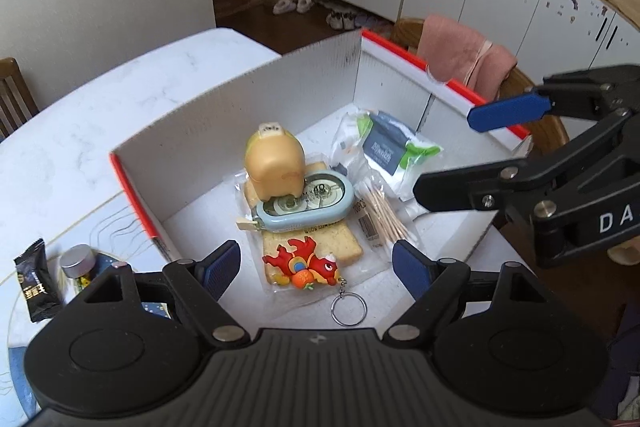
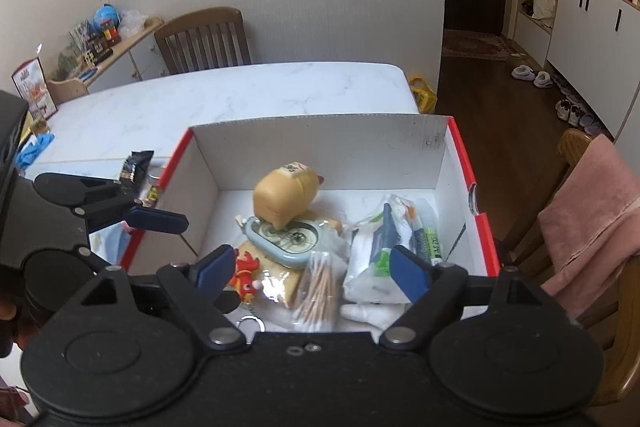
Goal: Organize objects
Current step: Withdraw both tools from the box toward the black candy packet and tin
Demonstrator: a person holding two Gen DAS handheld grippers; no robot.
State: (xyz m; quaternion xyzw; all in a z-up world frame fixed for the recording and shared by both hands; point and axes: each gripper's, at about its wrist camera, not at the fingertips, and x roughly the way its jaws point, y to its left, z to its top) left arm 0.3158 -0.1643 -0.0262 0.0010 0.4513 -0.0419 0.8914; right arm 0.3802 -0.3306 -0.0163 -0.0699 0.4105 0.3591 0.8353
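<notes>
on the bench point(image 1: 80, 115), left of the box point(image 1: 224, 107), lie a black snack packet point(image 1: 34, 281) with pale characters too small to read and a small silver-lidded jar point(image 1: 78, 261); both are still outside, and they sit down and to the left of the left tool point(image 1: 316, 269), which is the nearer one to them. the packet's long axis runs roughly up and down in the left wrist view. the left tool hangs over the box's near edge with its blue pads spread and nothing between them. inside the box, from left: a red fish keyring point(image 1: 306, 263) on a bagged toast slice point(image 1: 320, 247), a blue correction tape point(image 1: 306, 205) with a tan figurine point(image 1: 274, 165) on it, a cotton swab pack point(image 1: 380, 211) marked "100pcs" as far as i can read, then a wipes pouch point(image 1: 386, 151). the right tool point(image 2: 312, 273) is spread too, empty, above the swabs.
</notes>
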